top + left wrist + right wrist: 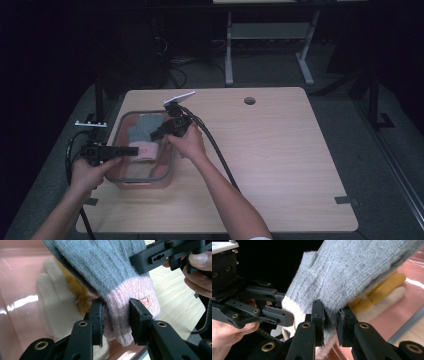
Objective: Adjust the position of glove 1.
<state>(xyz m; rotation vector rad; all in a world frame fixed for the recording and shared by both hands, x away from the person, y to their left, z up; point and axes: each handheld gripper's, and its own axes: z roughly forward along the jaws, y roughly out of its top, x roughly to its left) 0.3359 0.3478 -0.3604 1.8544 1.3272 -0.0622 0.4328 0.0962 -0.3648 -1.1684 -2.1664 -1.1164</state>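
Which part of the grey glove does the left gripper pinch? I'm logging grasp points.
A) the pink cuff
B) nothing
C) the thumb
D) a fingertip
A: in the left gripper view, the left gripper has its jaws closed on the pink cuff of the grey glove, beside its small orange tag.

1. The grey glove (107,262) is fuzzy knitted wool-like cloth, with a ribbed pink cuff (127,302) of the same soft knit.
2. The cream glove (53,302) and yellow glove (382,287) are matt, napped knit.
3. The container (145,177) is smooth, glossy, translucent pinkish plastic with bright reflections.
4. The table (280,150) has a pale, matt wood-grain top.
5. The left gripper (116,320) and right gripper (332,322) are matt black plastic with brass-coloured metal rivets.
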